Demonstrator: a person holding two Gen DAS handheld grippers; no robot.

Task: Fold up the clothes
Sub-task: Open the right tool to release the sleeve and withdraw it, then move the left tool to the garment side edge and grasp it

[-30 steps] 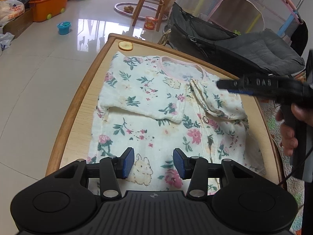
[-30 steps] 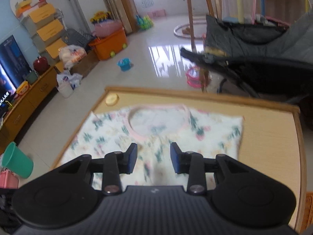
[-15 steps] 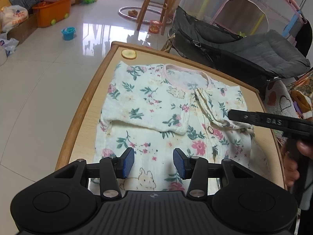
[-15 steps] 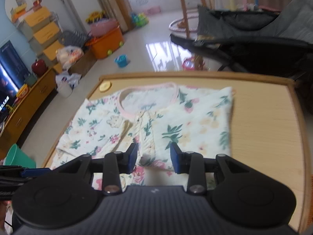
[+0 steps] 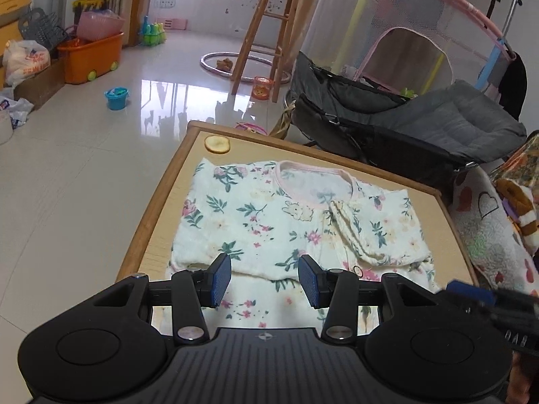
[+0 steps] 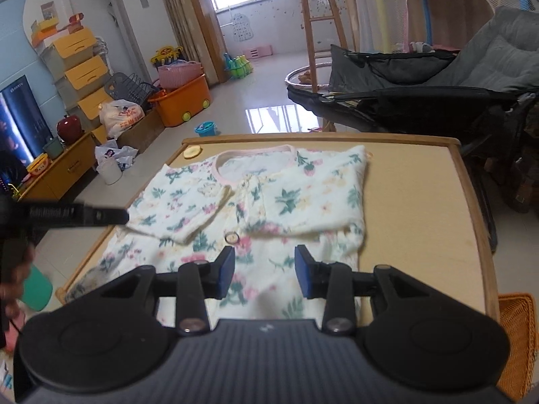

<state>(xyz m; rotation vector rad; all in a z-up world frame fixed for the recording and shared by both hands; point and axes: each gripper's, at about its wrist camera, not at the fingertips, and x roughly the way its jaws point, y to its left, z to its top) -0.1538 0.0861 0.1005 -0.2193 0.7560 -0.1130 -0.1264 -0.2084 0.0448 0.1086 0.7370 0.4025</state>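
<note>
Hovering over the near hem of the garment (image 5: 286, 222), spread flat on the counter (image 5: 158, 229), sleeves already folded in (likely readying the bottom fold). Left hand-held gripper (image 5: 264, 281) apart, empty. Right hand-held gripper (image 6: 264, 272) apart too, empty.

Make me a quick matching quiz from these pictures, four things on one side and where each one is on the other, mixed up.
Things:
1. floral garment
2. yellow round slice
3. blue toy bucket
4. orange bin

Places:
A. far table corner
B. open floor, alone
C. spread on the table
D. by the wall

Pairs: 1-C, 2-A, 3-B, 4-D
</note>
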